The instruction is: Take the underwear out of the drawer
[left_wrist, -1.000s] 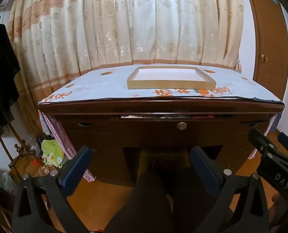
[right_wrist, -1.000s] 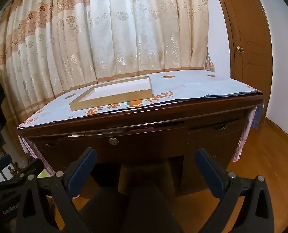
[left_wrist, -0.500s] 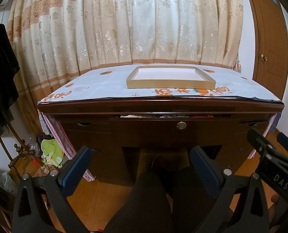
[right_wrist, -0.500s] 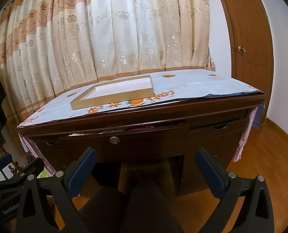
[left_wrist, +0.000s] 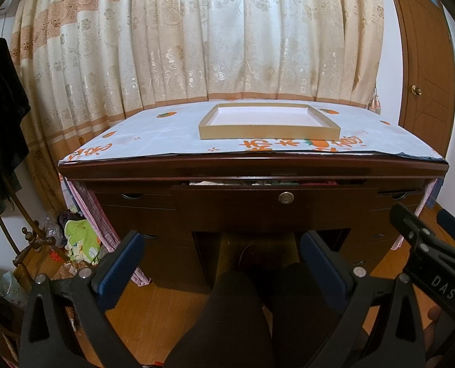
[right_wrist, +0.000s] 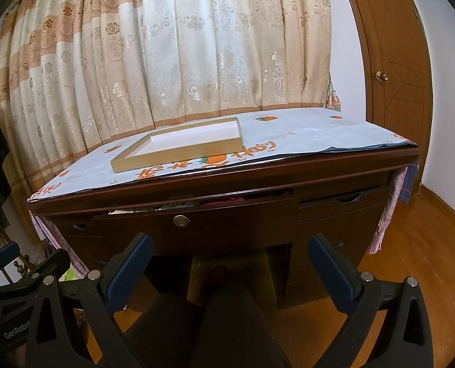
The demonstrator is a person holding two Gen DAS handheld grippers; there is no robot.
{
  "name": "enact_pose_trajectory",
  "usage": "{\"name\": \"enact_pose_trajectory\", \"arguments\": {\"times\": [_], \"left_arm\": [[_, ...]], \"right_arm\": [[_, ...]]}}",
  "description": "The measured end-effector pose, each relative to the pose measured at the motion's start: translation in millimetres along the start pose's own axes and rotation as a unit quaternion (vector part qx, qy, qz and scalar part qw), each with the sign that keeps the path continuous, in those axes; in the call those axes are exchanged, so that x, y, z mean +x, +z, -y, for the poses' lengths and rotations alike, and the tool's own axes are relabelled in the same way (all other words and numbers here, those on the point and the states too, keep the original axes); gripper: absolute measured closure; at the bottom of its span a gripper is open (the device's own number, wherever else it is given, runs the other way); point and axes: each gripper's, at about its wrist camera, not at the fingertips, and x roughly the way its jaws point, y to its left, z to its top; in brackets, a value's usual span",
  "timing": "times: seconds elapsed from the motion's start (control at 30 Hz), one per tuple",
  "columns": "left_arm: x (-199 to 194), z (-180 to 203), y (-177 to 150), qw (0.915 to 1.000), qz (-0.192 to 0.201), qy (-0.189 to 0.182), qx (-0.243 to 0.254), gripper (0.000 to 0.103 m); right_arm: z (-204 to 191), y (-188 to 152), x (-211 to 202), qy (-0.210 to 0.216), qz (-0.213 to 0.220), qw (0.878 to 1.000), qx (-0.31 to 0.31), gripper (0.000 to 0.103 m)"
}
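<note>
A dark wooden desk has a middle drawer [left_wrist: 273, 207] [right_wrist: 196, 224] pulled out a little, with a round lock on its front. Folded clothes, white, green and red, [left_wrist: 258, 182] [right_wrist: 178, 205] show through the narrow gap at its top; which piece is underwear I cannot tell. My left gripper [left_wrist: 221, 260] hangs open, low in front of the drawer and apart from it. My right gripper [right_wrist: 230, 263] is open too, at about the same height, nothing between its blue pads. A person's dark-clad knees [left_wrist: 242, 312] sit below both.
A shallow tan tray [left_wrist: 268, 121] [right_wrist: 178, 147] lies on the printed cloth covering the desktop. Curtains hang behind. A wooden door [right_wrist: 390, 70] stands at right. A coat stand with dark clothes [left_wrist: 0, 122] and a pile of fabric [left_wrist: 80, 239] are at left.
Both views have crept slightly closer to the desk. Both grippers stay open and the drawer gap looks the same.
</note>
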Motion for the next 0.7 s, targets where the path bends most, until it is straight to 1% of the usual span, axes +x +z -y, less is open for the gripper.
{"name": "enact_pose_trajectory", "arguments": {"times": [0.7], "left_arm": [[0.0,-1.4,0.4,1.0,-0.001,-0.001,0.0,0.0]], "right_arm": [[-1.7,-4.2,3.3,0.001,-0.005,1.0,0.0,0.001]]}}
